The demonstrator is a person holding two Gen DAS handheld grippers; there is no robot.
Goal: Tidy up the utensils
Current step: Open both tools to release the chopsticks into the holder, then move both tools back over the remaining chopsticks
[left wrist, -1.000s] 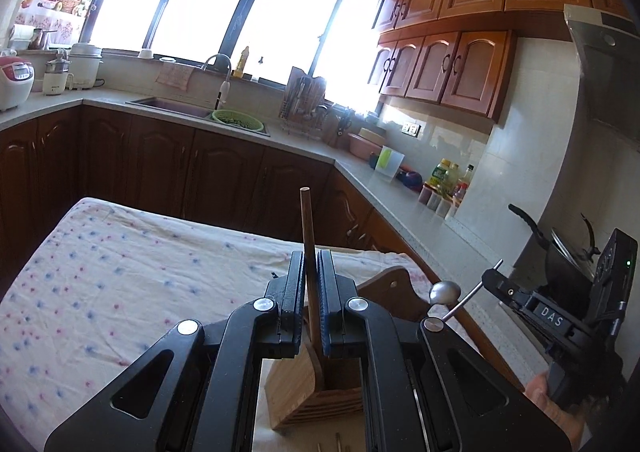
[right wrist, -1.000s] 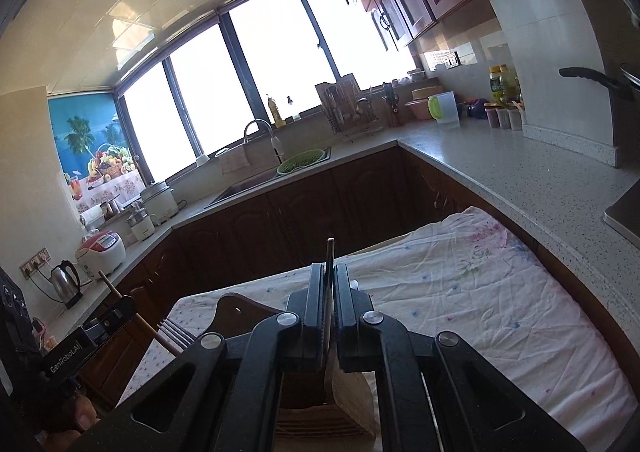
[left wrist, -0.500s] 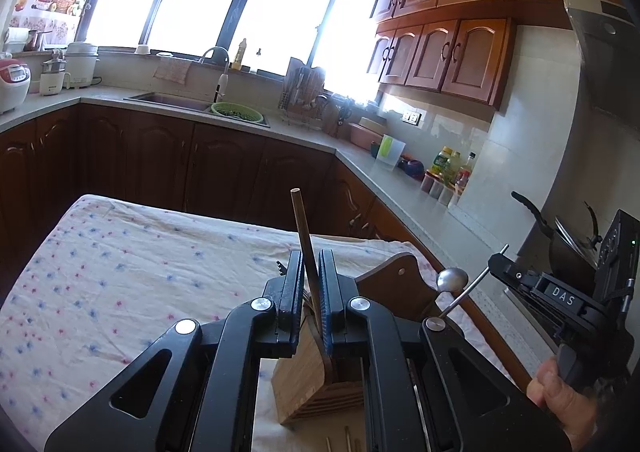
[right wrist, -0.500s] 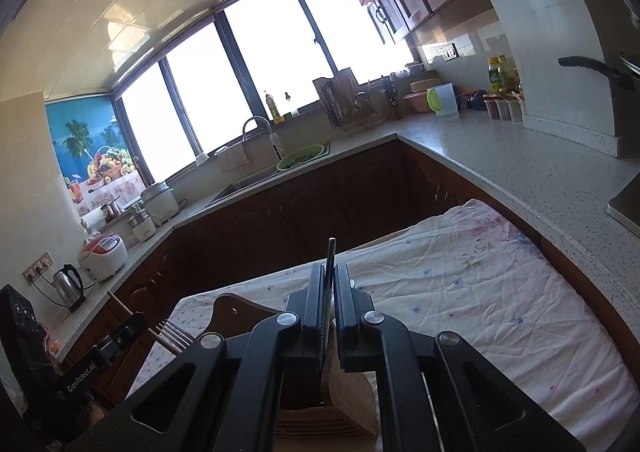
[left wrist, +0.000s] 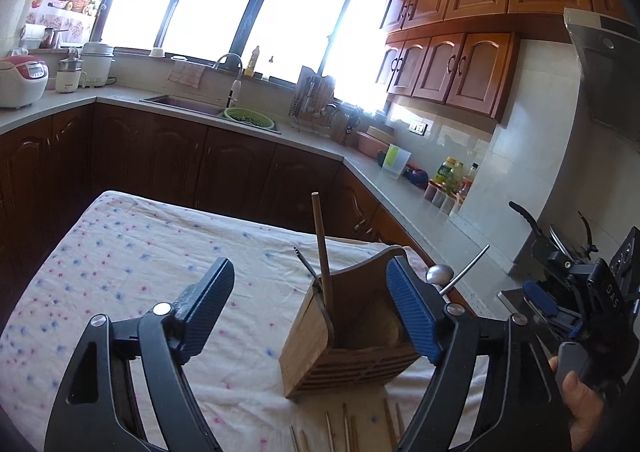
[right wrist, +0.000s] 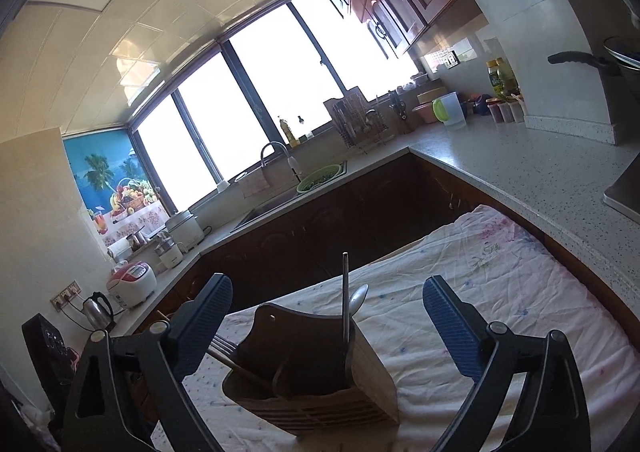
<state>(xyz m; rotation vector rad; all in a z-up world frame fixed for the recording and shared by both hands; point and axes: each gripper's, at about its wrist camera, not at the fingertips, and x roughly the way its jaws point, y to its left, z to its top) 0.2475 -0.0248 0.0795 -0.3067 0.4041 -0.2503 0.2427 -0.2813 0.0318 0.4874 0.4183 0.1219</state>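
Observation:
A wooden utensil holder (left wrist: pixel 348 348) stands on the flowered tablecloth (left wrist: pixel 132 264). My left gripper (left wrist: pixel 312 310) is opening wide just in front of it; the pads touch nothing. The wooden handle (left wrist: pixel 322 252) leans loose in the holder's left slot. My right gripper (right wrist: pixel 328 322) is opening too, and the thin metal handle (right wrist: pixel 345 284) stands free in the holder (right wrist: pixel 320 384) beside a spoon bowl (right wrist: pixel 358 298). Fork tines (right wrist: pixel 222 344) stick out at the holder's left. The right gripper (left wrist: pixel 560 292) also shows at the right edge, with a hand (left wrist: pixel 576 404) on it.
Several chopsticks (left wrist: pixel 348 424) lie on the cloth in front of the holder. A stone counter (right wrist: pixel 520 164) wraps around the table, with a sink and green colander (left wrist: pixel 248 118), bottles (left wrist: pixel 452 176) and a pan handle (left wrist: pixel 524 212). A rice cooker (right wrist: pixel 132 284) and kettle (right wrist: pixel 96 310) stand far left.
Both grippers went from shut to wide open, letting go of the wooden handle and the metal handle, which now stand in the holder. Both grippers drew back a little.

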